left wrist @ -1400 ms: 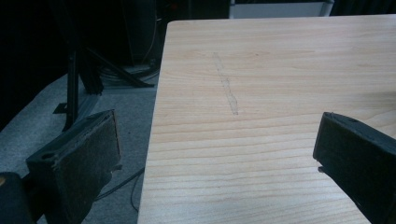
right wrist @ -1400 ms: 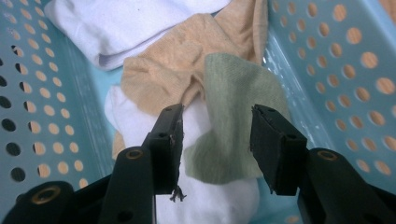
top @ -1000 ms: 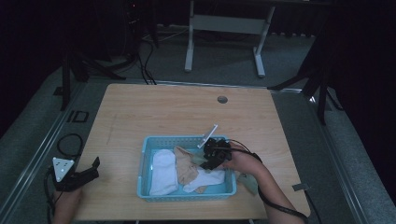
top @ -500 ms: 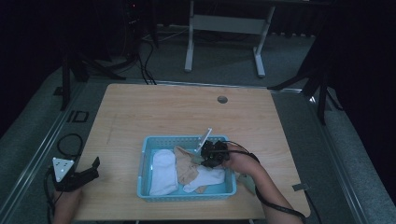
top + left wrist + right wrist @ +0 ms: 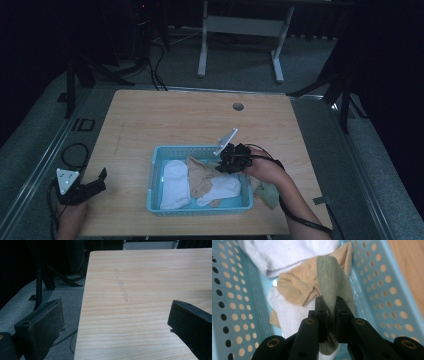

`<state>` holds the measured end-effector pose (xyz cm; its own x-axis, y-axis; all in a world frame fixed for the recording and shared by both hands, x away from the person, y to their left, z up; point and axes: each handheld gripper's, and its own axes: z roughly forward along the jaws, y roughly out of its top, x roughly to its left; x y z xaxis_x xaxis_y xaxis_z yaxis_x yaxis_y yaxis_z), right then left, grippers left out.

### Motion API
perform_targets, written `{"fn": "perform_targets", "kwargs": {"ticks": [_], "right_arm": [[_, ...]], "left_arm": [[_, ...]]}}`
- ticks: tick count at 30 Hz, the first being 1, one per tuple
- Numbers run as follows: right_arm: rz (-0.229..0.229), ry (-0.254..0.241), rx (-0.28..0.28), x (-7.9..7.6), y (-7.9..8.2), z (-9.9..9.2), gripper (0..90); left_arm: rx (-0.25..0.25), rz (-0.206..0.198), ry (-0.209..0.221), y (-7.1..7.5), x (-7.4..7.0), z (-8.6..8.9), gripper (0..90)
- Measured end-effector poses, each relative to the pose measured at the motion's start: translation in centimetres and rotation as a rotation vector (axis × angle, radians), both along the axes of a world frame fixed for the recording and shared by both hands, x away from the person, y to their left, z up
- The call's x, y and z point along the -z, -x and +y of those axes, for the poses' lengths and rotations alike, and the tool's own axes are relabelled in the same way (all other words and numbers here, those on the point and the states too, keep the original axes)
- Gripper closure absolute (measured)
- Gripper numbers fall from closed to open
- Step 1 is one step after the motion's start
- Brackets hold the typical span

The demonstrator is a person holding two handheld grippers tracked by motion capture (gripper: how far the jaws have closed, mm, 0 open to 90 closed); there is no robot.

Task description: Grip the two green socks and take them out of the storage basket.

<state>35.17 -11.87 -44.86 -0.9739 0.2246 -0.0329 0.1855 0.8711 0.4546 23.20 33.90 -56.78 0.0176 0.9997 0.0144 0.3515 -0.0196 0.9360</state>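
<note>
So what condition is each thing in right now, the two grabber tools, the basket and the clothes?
Right gripper: shut on the green sock, lifting one end.
Green sock: pinched, hanging from the jaws over the basket.
Left gripper: open, nothing between its jaws, at the table edge.
Blue basket: upright on the table, holding laundry.
Tan sock: crumpled in the basket.
White socks: lying loose in the basket.

- Right tool (image 5: 224,165) — jaws have just been closing and are now clamped tight together, pinching a fold of green cloth (image 5: 333,287); its forearm comes in from the lower right.
- Left tool (image 5: 102,176) — jaws spread wide with nothing between them, lying low and level at the surface's left edge.
</note>
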Motion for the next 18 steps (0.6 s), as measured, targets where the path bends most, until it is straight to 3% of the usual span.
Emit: {"fn": "perform_targets", "kwargs": {"ticks": [5, 11, 18], "right_arm": [[-0.03, -0.048, -0.001, -1.4, 0.2, -0.5, 82.8], [-0.059, -0.069, 0.003, -3.0, 0.7, -1.1, 82.8], [-0.084, -0.124, 0.037, -4.9, 0.8, -2.9, 82.8]], "left_arm": [[0.0, 0.002, 0.0, 0.0, 0.0, 0.0, 0.4], [-0.001, 0.0, -0.001, 0.0, 0.0, 0.0, 0.3], [-0.002, 0.0, 0.0, 0.0, 0.0, 0.0, 0.3]]}}
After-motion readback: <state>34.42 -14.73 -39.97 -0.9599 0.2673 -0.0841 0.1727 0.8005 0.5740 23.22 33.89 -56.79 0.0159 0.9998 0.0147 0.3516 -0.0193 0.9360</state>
